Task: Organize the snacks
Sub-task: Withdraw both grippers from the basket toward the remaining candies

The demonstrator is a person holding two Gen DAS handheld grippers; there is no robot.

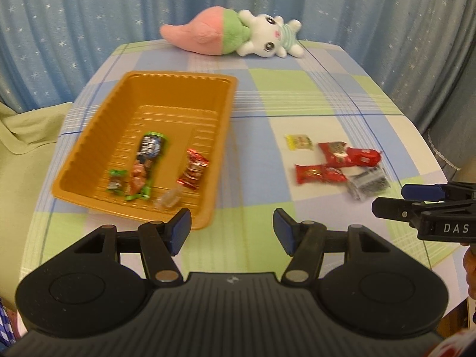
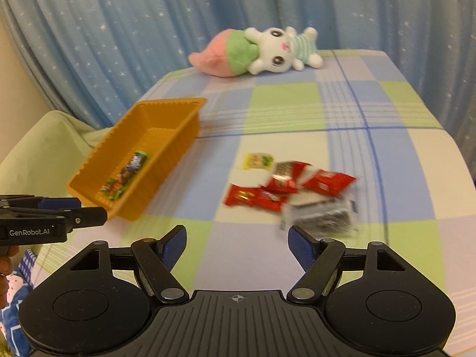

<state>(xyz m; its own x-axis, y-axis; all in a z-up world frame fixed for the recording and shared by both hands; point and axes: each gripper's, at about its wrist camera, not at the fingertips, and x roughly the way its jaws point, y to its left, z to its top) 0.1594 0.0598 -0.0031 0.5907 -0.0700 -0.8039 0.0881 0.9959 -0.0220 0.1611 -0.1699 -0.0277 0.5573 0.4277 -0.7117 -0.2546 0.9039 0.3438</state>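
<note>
Both pairs of fingers stand apart with nothing between them: the left gripper hangs with its blue pads just in front of the near right corner of the orange tray, and the right gripper holds its jaws wide, empty, further to the right of that tray.

Inside the tray lie a long dark-and-green snack packet, a small green-wrapped candy at its left, a red-wrapped candy at its right, and a small clear wrapper against the near wall.

Right of the tray, well apart from it on the checked tablecloth, a loose cluster of snacks waits: a yellow packet, three red packets, blurred and overlapping, and a dark silvery packet nearest the right gripper.

Beyond the tray, at the table's far edge, a plush toy lies on its side before a starry blue curtain.
</note>
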